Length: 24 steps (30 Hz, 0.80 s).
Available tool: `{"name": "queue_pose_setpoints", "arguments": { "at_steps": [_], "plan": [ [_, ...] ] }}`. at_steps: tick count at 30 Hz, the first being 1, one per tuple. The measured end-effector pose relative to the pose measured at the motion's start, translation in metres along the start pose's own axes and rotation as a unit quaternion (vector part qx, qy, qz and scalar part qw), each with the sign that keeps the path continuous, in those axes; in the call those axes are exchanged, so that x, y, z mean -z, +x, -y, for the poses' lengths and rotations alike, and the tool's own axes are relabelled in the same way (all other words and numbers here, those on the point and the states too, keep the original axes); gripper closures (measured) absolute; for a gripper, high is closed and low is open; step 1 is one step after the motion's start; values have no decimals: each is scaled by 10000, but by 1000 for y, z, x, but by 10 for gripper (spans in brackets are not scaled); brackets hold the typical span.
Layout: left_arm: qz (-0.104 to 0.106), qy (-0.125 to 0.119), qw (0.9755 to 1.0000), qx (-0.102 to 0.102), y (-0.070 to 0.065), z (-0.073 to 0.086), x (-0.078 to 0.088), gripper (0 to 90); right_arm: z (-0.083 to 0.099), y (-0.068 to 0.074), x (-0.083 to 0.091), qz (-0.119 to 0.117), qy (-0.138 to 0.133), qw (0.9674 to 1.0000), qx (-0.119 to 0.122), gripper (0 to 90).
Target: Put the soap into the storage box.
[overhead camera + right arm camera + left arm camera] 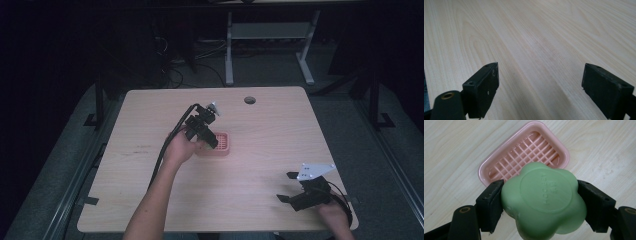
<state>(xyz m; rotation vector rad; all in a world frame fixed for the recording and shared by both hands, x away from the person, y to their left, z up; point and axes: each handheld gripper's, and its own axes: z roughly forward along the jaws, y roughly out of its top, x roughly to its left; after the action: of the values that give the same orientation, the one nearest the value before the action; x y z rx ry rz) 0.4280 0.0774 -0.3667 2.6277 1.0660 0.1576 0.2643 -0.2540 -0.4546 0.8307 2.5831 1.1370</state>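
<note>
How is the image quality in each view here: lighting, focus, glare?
High view: dim, room dark around the pale wooden table, small things soft. Left gripper view: bright and even, green flower-shaped soap sharp, pink slatted soap dish clear, no harsh glare. Right gripper view: wood grain sharp near, softer farther off.

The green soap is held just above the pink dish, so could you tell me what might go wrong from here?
1. The soap is pinched only at its rounded sides by the left gripper; being smooth, it may slip or twist out.
2. The soap dish is light-looking and nothing holds it; the right gripper rests open far off, so a bump could push it along the table.
3. The soap is nearly as wide as the tray and may land on its rim.
</note>
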Motion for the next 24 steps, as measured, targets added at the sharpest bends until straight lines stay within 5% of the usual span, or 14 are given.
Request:
{"name": "queue_pose_setpoints", "arguments": {
  "at_steps": [11, 24],
  "plan": [
    [-45, 235, 9997, -39, 3, -16, -5, 265, 1, -1, 1, 17, -16, 10000, 7, 138],
    [-30, 271, 9995, 173, 11, -30, -24, 265, 1, -2, 1, 21, -29, 10000, 9, 138]
  ]
}}
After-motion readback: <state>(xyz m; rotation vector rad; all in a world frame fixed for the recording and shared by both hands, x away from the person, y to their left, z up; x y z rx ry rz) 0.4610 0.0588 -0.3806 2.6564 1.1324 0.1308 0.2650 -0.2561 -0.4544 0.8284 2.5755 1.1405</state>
